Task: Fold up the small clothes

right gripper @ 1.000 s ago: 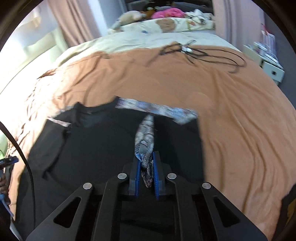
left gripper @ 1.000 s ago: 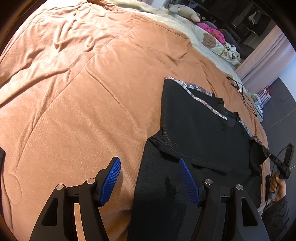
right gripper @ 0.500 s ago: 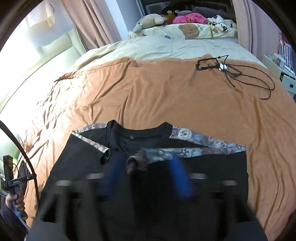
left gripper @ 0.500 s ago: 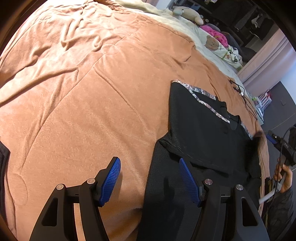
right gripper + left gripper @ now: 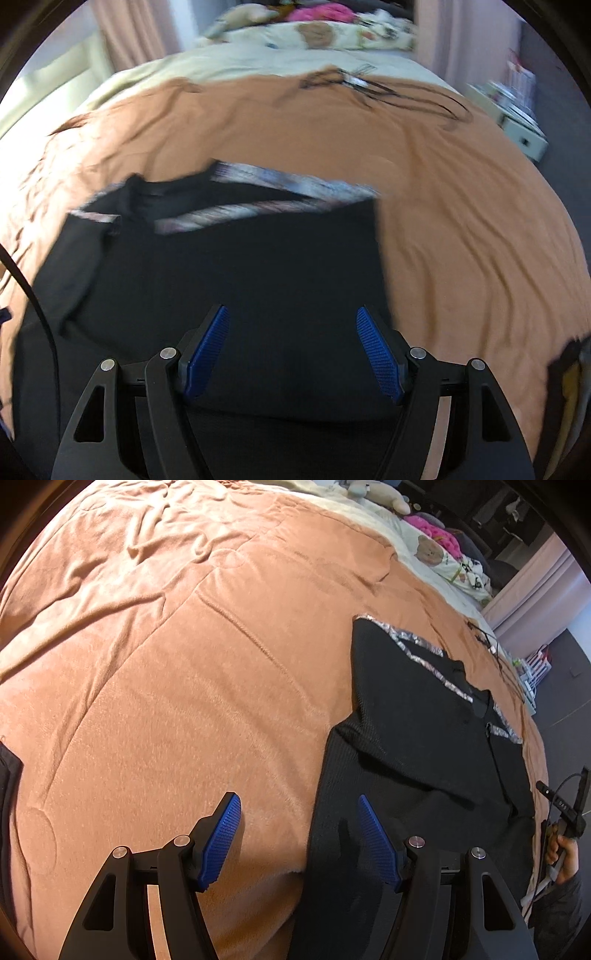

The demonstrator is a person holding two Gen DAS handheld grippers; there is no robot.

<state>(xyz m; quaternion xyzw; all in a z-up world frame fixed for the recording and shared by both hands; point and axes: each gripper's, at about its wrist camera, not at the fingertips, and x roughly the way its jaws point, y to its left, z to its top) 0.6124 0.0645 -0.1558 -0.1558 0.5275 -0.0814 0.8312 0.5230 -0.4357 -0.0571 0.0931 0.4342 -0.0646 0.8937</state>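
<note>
Released since 1 s ago: the patterned sleeve trim [image 5: 255,214], then pinched between the right gripper [image 5: 291,347] pads, is now laid across the black shirt [image 5: 236,280], folded inward just below the collar. Right gripper jaws are spread wide, nothing between them, held over the shirt's lower middle. Right view is motion-blurred, so fine detail can't be told.

Black shirt [image 5: 424,760] is seen flat on the orange blanket [image 5: 166,672], toward the blanket's right side in the left view. Its left sleeve is already folded in, w/ a straight vertical edge left along that side. Its right edge is also straight, approx. parallel to the other.

Left gripper [image 5: 299,834] jaws are open wide, empty; one blue pad sits over bare blanket, the other over the shirt's left hem edge.

Wide bare blanket [image 5: 461,206] is seen to both sides of the shirt & beyond the collar. A black cable [image 5: 406,94] lies farther up, well apart from the shirt. Pillows & plush toys [image 5: 436,542] are at the bed's far end.
</note>
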